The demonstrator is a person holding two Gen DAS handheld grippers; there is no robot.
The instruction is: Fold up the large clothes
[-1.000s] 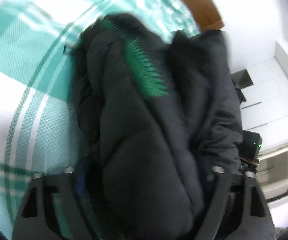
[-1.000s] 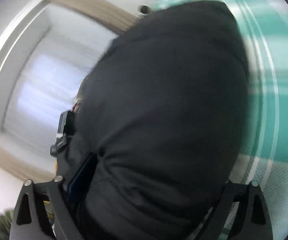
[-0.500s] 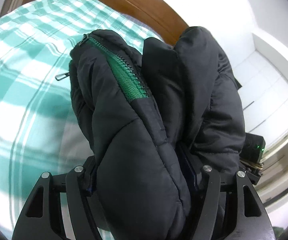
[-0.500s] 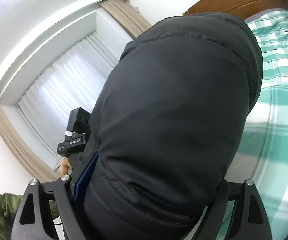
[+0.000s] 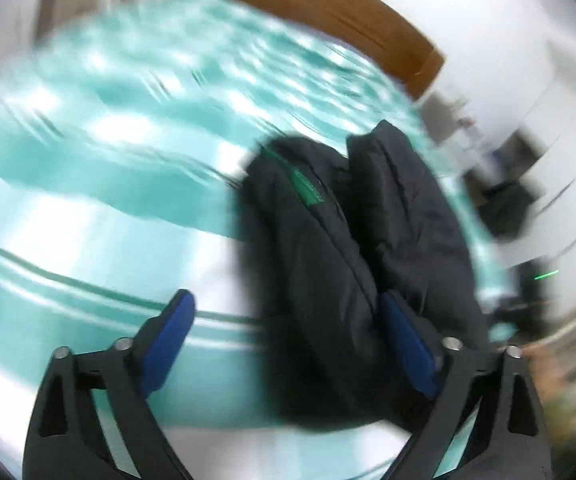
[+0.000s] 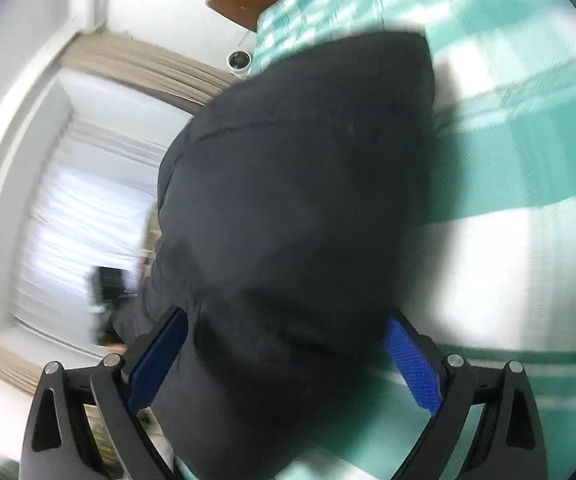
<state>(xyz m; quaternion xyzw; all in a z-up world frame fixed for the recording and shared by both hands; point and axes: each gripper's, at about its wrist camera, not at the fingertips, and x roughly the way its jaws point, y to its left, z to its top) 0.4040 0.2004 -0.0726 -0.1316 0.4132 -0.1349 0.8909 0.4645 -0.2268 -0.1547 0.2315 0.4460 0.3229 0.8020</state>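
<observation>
A black padded jacket (image 5: pixel 351 264) with a green zipper strip lies bundled on the teal-and-white checked bed cover (image 5: pixel 100 184). My left gripper (image 5: pixel 288 344) is open; the jacket lies against its right blue pad, the left pad is bare. In the right wrist view the jacket (image 6: pixel 299 216) fills the middle. My right gripper (image 6: pixel 288 360) stands wide open with the jacket's bulk between its blue pads; whether the pads touch the cloth is unclear. Both views are motion-blurred.
A brown wooden headboard (image 5: pixel 327 12) stands at the far end of the bed against a white wall. A window with white curtains (image 6: pixel 84 216) and beige drapes is at the left of the right wrist view. The checked bed cover (image 6: pixel 527 128) extends to the right.
Both grippers have opened: their blue pads now show and stand apart from the jacket, which they held pinched before. The jacket has dropped lower onto the bed and both views have swung.
</observation>
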